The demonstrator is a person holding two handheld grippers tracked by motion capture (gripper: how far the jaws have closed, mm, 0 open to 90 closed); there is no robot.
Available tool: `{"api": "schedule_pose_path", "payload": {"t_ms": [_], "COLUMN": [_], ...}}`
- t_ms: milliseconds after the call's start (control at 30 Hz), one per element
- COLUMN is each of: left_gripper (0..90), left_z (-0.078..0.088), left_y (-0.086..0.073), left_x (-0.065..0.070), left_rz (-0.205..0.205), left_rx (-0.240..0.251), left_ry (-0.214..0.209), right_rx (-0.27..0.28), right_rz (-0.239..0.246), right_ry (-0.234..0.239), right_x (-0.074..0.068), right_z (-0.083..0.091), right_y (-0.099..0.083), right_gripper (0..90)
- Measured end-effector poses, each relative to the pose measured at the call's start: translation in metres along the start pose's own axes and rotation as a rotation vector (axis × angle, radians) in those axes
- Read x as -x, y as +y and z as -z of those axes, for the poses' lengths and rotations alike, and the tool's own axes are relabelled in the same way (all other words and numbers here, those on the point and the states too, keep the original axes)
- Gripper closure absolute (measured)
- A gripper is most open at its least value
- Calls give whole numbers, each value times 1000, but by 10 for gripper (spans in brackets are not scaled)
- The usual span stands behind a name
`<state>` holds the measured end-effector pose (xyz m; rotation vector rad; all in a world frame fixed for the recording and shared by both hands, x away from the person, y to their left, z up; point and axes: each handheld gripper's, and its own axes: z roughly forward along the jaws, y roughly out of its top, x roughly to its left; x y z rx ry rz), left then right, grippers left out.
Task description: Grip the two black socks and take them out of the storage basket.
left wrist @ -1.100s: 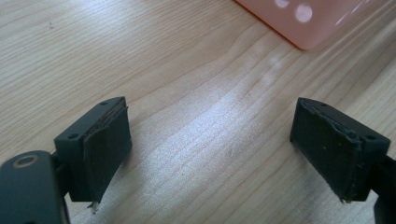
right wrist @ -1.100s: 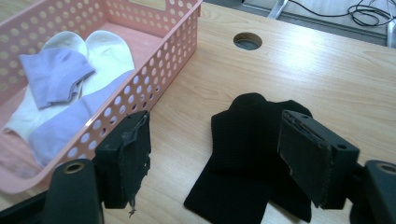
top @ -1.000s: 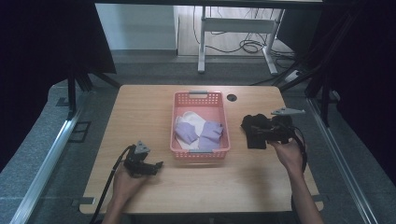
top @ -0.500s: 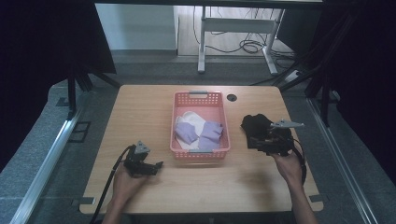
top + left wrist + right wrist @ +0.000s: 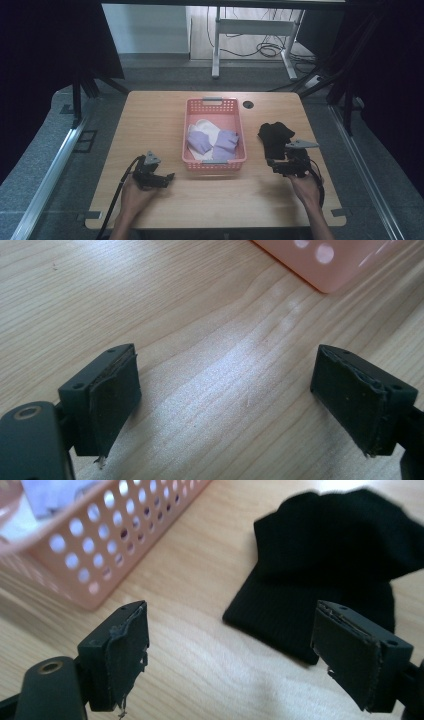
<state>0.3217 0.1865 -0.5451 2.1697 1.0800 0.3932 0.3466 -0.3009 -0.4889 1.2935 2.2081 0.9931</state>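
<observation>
High view: I am resting both grippers on the wooden table [image 5: 150, 115] beside the pink basket [image 5: 239, 125].
My left gripper [image 5: 169, 177] and right gripper [image 5: 270, 164] are gaping wide, empty; black cloth [image 5: 275, 135] is lying right of the basket.

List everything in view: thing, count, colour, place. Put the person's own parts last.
Table: one, light wood, centre of the high view.
Basket: one, pink, perforated walls, mid-table.
Gloves: two, purple, inside the basket on a white cloth.
White cloth: one, inside the basket under the gloves.
Black cloth: one, on the table right of the basket, just ahead of the right gripper.
Left gripper: one, black, jaws open, near the table's front left.
Right gripper: one, black, jaws open, facing the black cloth.
Hands: two, each holding a gripper at the near edge.
</observation>
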Motion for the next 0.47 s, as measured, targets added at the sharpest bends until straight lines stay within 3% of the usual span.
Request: {"api": "schedule_pose_path", "payload": {"t_ms": [200,467], "left_gripper": [122,122], "left_z": [0,0], "left_y": [0,0], "left_x": [0,0], "left_rz": [0,0], "left_rx": [-1,-1], "left_ry": [-1,-3], "right_rx": [-64,-72], "right_rz": [20,8], "right_ry": [-13,-7], "right_x": [-1,2], "right_z": [-11,-12], "right_y": [-16,-18], "right_gripper": [158,158]}}
